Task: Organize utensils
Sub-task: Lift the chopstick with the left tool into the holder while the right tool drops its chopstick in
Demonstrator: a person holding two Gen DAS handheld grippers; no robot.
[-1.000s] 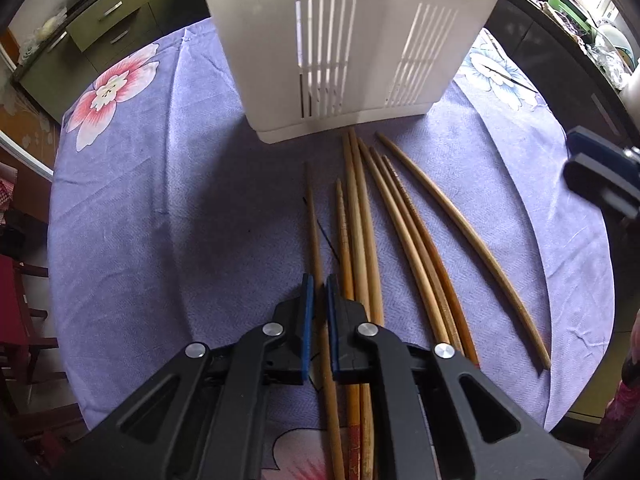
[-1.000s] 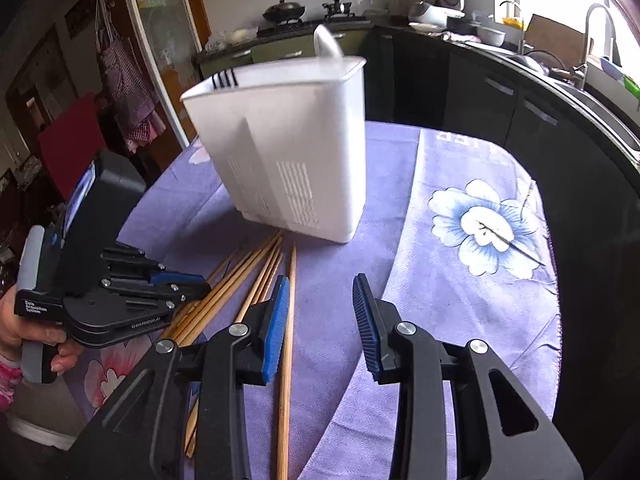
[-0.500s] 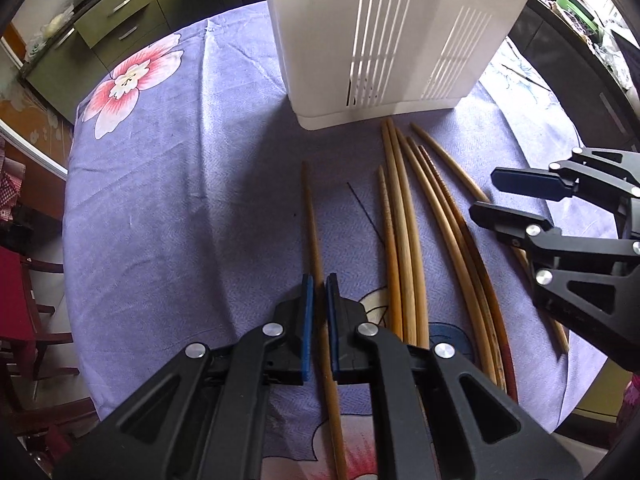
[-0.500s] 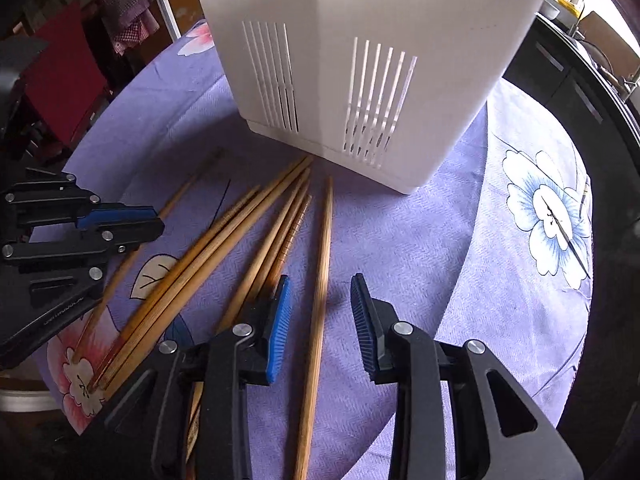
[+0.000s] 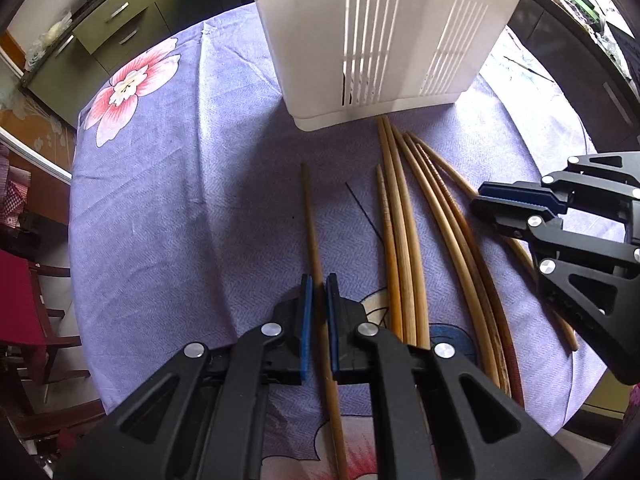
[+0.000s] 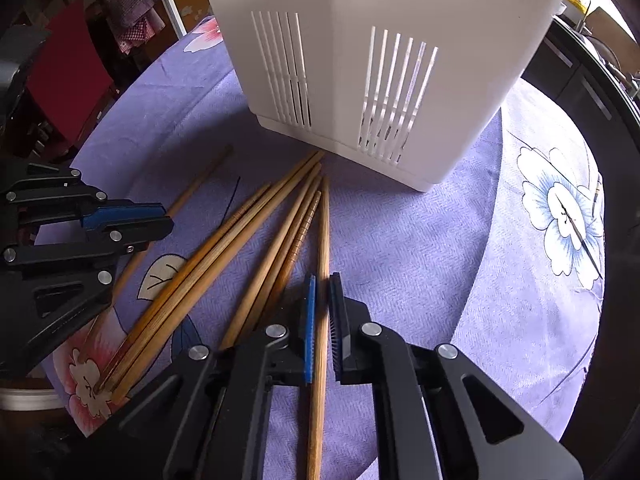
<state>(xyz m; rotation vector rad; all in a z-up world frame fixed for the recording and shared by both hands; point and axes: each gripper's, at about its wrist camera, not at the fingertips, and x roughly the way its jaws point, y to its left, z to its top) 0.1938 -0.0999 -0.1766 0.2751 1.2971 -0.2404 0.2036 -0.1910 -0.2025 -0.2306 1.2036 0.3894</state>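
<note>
Several wooden chopsticks (image 5: 404, 240) lie on the purple flowered tablecloth (image 5: 180, 200) in front of a white slotted utensil holder (image 5: 384, 32). My left gripper (image 5: 319, 280) is shut on one chopstick (image 5: 310, 216) that lies apart, left of the bundle. My right gripper (image 6: 322, 280) is shut on the rightmost chopstick (image 6: 324, 232), down at the cloth. The holder also shows in the right wrist view (image 6: 380, 52). Each gripper shows in the other's view: the right one (image 5: 516, 208) and the left one (image 6: 132, 220).
The round table's edge (image 5: 76, 240) curves close on the left, with a red chair (image 5: 20, 312) beyond it. Dark kitchen counters (image 6: 592, 80) stand behind the table on the right. The remaining chopsticks (image 6: 224, 248) lie between the two grippers.
My right gripper came down over the rightmost chopstick and closed on it. My left gripper stayed shut on its chopstick, which has shifted left away from the bundle.
</note>
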